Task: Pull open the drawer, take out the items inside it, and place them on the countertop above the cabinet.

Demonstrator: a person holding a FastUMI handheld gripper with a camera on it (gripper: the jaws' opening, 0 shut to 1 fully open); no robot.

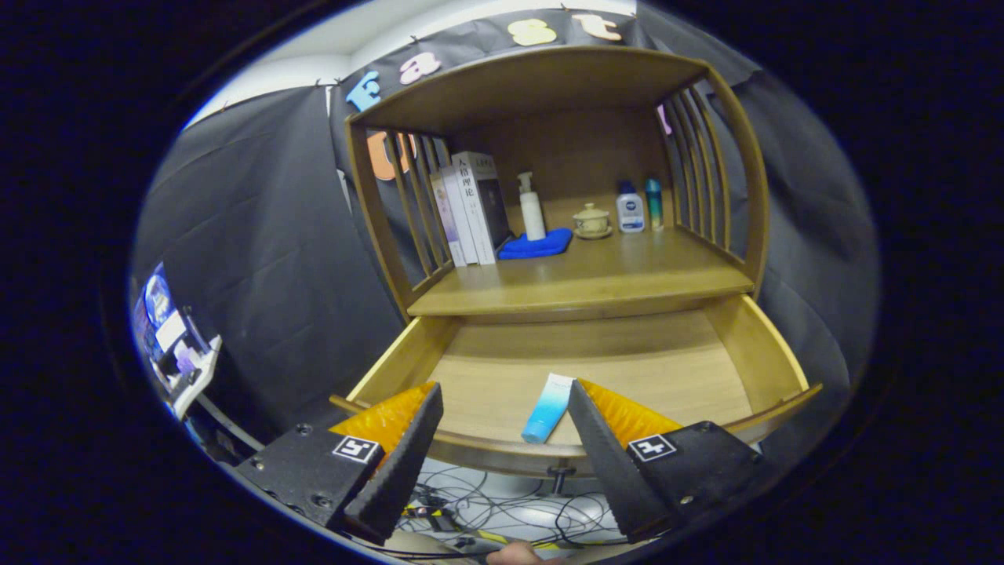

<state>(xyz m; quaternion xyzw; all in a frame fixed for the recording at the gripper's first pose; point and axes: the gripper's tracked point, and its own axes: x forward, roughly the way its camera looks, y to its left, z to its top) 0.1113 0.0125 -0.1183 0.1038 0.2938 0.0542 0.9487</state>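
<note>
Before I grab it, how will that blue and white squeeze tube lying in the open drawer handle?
The blue and white squeeze tube lies flat in the open wooden drawer, so it probably won't roll. It looks like soft plastic, likely to give when squeezed. Small, so probably light. The open claw hovers short of it.

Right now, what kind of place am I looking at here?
Probably a staged home setup in a recording booth: a wooden cabinet with books and a pump bottle on its countertop, its drawer open with a blue tube inside, between the open gripper fingers.
</note>
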